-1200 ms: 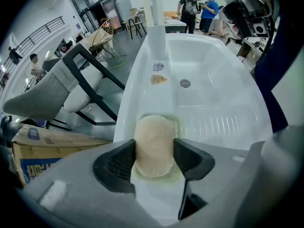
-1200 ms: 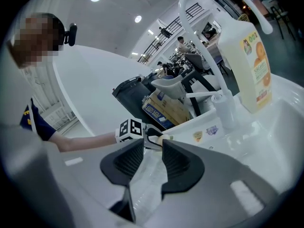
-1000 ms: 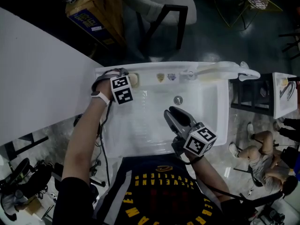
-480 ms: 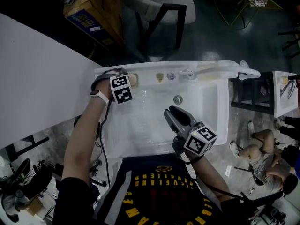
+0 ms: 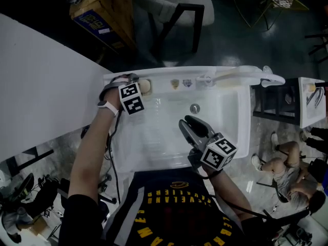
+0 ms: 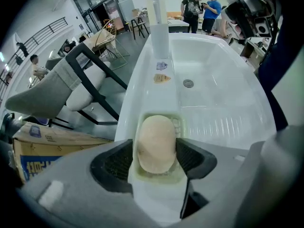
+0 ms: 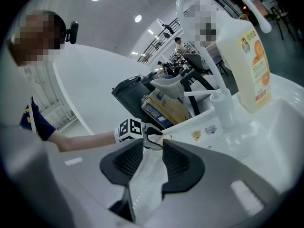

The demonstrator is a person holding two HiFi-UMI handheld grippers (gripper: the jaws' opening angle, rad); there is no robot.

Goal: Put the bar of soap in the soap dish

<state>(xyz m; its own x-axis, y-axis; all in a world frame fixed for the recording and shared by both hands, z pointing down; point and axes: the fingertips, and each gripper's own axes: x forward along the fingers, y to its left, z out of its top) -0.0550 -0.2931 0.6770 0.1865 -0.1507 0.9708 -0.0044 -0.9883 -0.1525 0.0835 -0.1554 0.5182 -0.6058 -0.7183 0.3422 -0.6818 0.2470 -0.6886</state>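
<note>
Now the left tool [image 6: 156, 161] points down, and its jaws have just been opening wide. Between them lies the bar of soap [image 6: 156, 137], and the pads do not seem to press it. It rests in the soap dish [image 6: 177, 125], just under the tool, on the edge of the sink [image 6: 213, 94]. Soap is hard but slippery, I think, so hold it gently by its two long sides. Farther off, the right tool [image 7: 151, 158] hangs over the sink, jaws apart, holding nothing.
</note>
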